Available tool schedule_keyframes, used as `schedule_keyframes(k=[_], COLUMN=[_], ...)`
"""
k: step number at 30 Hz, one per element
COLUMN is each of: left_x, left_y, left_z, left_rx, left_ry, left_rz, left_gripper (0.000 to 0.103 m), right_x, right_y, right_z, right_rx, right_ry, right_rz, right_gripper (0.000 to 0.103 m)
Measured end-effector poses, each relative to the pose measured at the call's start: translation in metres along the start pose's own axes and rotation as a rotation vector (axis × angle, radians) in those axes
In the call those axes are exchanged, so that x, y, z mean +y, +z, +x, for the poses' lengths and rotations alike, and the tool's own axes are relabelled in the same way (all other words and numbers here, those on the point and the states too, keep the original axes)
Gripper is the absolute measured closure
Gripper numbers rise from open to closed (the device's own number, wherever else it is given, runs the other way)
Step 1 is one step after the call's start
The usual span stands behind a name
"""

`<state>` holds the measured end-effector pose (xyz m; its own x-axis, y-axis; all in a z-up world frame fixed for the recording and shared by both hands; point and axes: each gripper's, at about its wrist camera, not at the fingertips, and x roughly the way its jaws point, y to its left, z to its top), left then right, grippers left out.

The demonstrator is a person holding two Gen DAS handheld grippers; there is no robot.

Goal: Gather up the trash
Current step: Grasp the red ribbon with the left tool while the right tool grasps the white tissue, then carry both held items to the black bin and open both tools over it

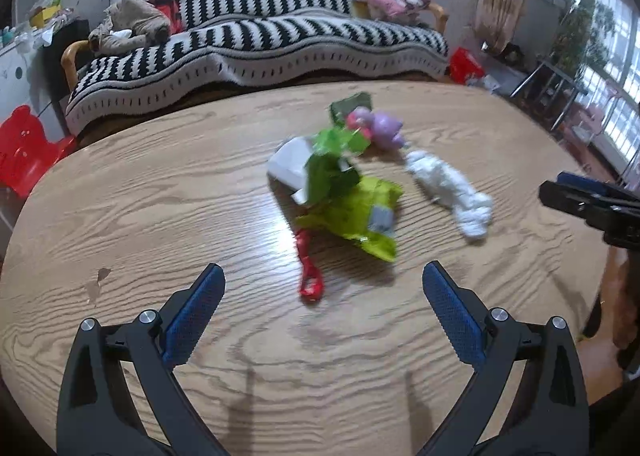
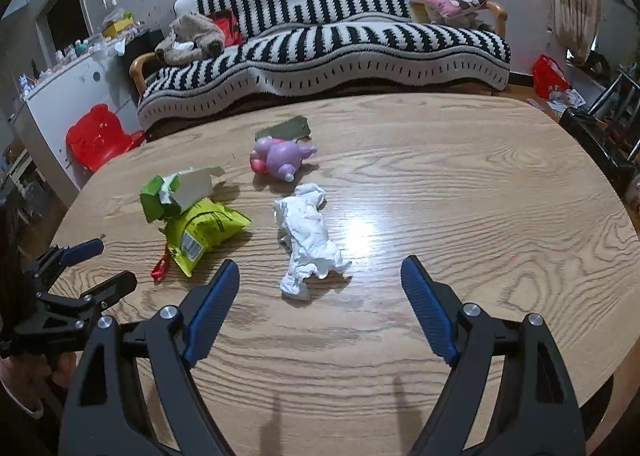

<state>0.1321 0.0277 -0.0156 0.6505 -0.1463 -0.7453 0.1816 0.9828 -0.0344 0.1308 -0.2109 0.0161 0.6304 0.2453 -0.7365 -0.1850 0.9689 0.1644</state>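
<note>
Home living room, striped-blanket sofa [image 2: 320,35] with cushions, wooden table [image 2: 480,195], white cabinet [image 2: 68,95], windows [image 1: 616,27]

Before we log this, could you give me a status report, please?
Left claw open, right claw open, both empty. Crumpled tissue ahead of right claw, untouched. Nothing blocking.

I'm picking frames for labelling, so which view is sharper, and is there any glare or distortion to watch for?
Left wrist view: motion blur smears the green snack bag and the purple toy. Right wrist view: sharp, the crumpled tissue shows clear folds, but a bright glare patch sits on the table right of it. Both views: fisheye bends the table edge and corners go dark; finger shadows fall on the wood near the camera.
</note>
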Motion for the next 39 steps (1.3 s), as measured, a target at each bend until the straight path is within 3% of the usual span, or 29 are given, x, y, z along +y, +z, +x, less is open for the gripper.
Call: schedule_keyframes(k=[9, 13, 18, 21, 23, 24, 25, 26, 28, 33, 39], left_x=[0.017, 0.021, 0.026, 0.019, 0.016, 0.015, 0.016, 0.017, 0.020, 0.028, 0.055], left_y=[-0.004, -0.003, 0.003, 0.003, 0.003, 0.003, 0.003, 0.002, 0.002, 0.004, 0.009], left_z=[0.048, 0.062, 0.063, 0.061, 0.058, 0.058, 0.057, 0.056, 0.055, 0.046, 0.015], left_rx=[0.076, 0.095, 0.065, 0.067, 0.076, 0.079, 0.082, 0.083, 0.086, 0.092, 0.054], left_ry=[0.060, 0.065, 0.047, 0.046, 0.033, 0.029, 0.017, 0.009, -0.006, 0.047, 0.107], left_rz=[0.003, 0.004, -0.014, 0.031, 0.052, 0.057, 0.059, 0.053, 0.034, 0.006, -0.109], left_gripper=[0.007, 0.015, 0.038, 0.059, 0.081, 0.087, 0.094, 0.094, 0.095, 0.095, 0.095], right_x=[0.018, 0.019, 0.020, 0.022, 0.025, 0.027, 0.027, 0.026, 0.025, 0.020, 0.019], right_y=[0.004, 0.006, 0.006, 0.006, 0.006, 0.006, 0.006, 0.007, 0.007, 0.013, 0.017], right_z=[0.050, 0.069, 0.090, 0.098, 0.101, 0.101, 0.101, 0.101, 0.100, 0.083, 0.057], right_rx=[0.065, 0.093, 0.132, 0.153, 0.153, 0.152, 0.149, 0.152, 0.153, 0.107, 0.048], right_ry=[-0.046, -0.057, -0.054, -0.050, -0.062, -0.072, -0.070, -0.059, -0.045, -0.040, -0.023], right_rz=[-0.069, -0.074, -0.071, -0.076, -0.092, -0.101, -0.099, -0.086, -0.069, -0.027, -0.002], right_gripper=[0.024, 0.029, 0.037, 0.049, 0.061, 0.066, 0.079, 0.086, 0.088, 0.089, 0.090])
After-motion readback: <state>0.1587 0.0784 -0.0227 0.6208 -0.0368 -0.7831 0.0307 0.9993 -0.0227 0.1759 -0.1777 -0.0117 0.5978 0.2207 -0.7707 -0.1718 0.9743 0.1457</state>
